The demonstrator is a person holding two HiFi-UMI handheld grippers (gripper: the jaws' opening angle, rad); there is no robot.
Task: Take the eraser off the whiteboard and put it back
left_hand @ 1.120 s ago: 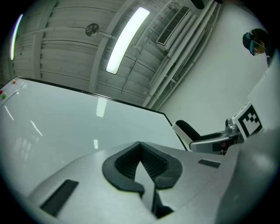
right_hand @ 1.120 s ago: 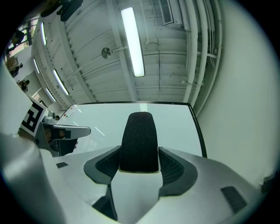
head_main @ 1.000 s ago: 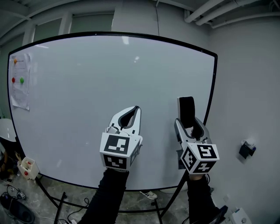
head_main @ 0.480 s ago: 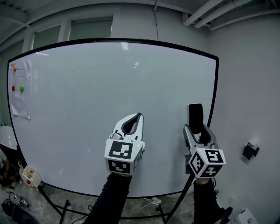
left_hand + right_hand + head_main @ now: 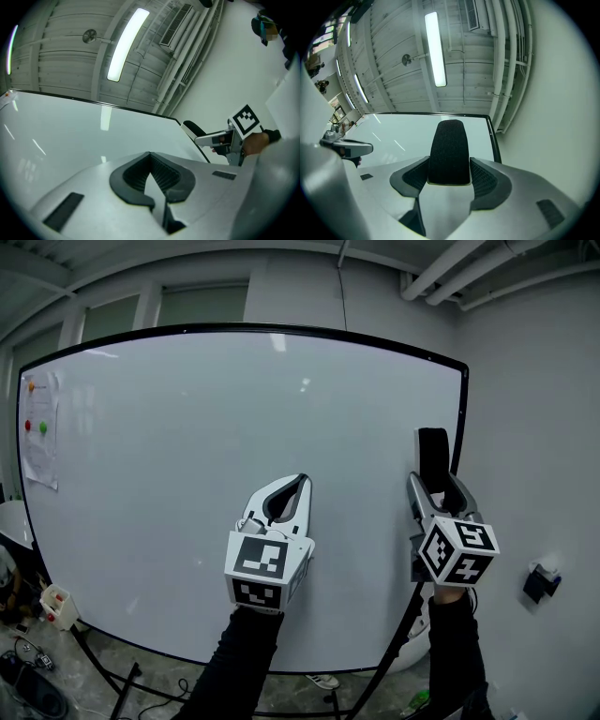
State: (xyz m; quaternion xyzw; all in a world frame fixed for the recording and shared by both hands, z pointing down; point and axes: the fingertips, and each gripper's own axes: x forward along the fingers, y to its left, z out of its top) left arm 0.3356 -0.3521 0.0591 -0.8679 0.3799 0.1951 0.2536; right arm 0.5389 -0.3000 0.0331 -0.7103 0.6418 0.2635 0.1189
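The whiteboard (image 5: 187, 446), framed in black, fills most of the head view. My right gripper (image 5: 434, 486) is shut on the black eraser (image 5: 432, 454), which stands upright between the fingers close to the board's right frame. Whether it touches the board I cannot tell. In the right gripper view the eraser (image 5: 450, 150) sticks out beyond both pads of that gripper (image 5: 450, 163). My left gripper (image 5: 298, 482) hovers in front of the board's lower middle, shut and empty; its tips (image 5: 150, 154) meet. The left gripper view also catches the right gripper (image 5: 220, 138) with the eraser (image 5: 192, 127).
A paper sheet (image 5: 37, 442) with coloured magnets hangs at the board's left edge. A grey wall with a small black fixture (image 5: 536, 582) lies to the right. The board's stand legs (image 5: 112, 676) and floor clutter (image 5: 54, 604) sit below.
My right gripper has carried the eraser up and to the right, closer to the board's right frame. The left gripper has risen slightly and stays shut.
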